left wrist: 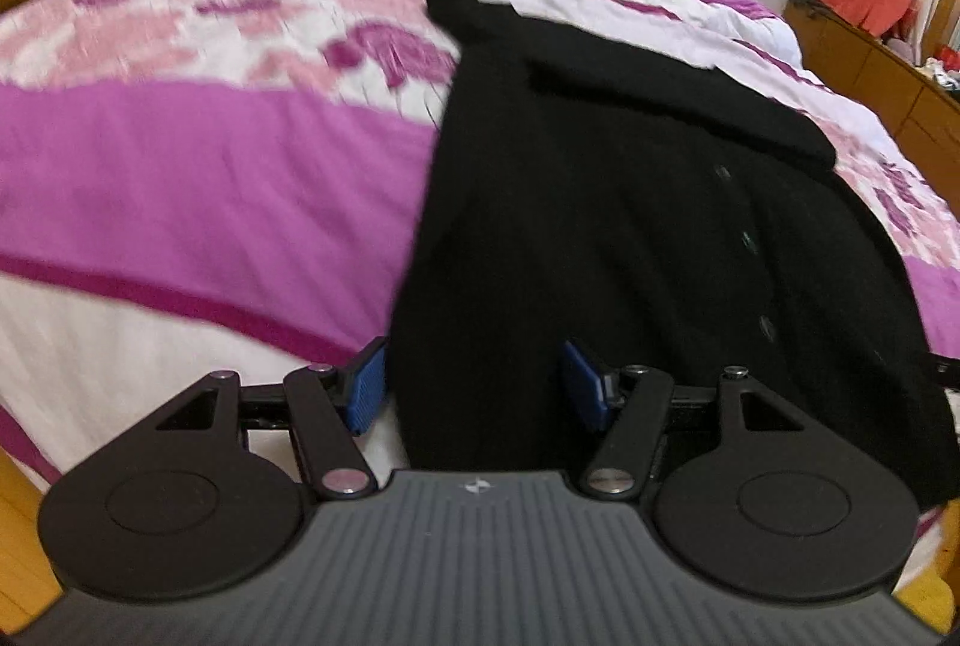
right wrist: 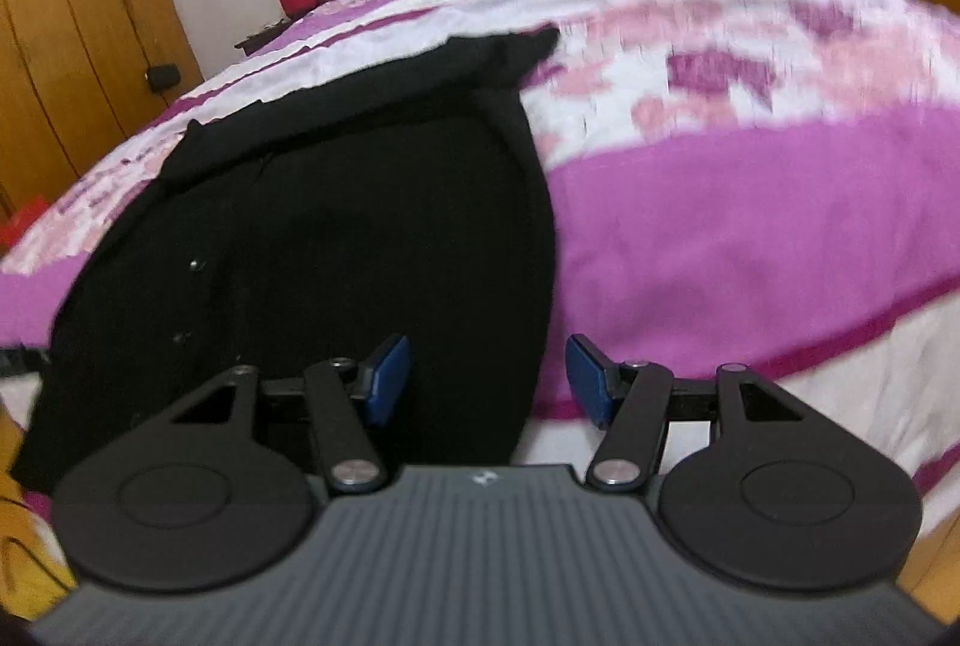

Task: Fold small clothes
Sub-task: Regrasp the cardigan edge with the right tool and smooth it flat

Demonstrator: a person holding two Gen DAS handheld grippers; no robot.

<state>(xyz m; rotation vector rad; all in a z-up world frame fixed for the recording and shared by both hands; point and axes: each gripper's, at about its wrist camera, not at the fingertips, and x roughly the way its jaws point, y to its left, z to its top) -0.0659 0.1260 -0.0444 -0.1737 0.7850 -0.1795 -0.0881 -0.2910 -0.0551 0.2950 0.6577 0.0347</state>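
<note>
Left wrist view: the left gripper [left wrist: 474, 382] stands open, its blue pads straddling the near hem of the black cardigan [left wrist: 630, 202], whose long axis runs away up the bed [left wrist: 180, 178]. The right gripper [right wrist: 487, 382], equally open, brackets the hem's other corner; neither grips, both equally near.

Soft, even daylight fills both views, with no hard shadows and no glare. The pink and white bedspread [left wrist: 180, 166] is smeared by motion blur in both, strongest in the right wrist view. The black garment [left wrist: 600, 226] reads as a nearly featureless dark mass, folds barely visible. Fisheye distortion bows the bed and wooden wardrobe [right wrist: 78, 16] at the edges.
</note>
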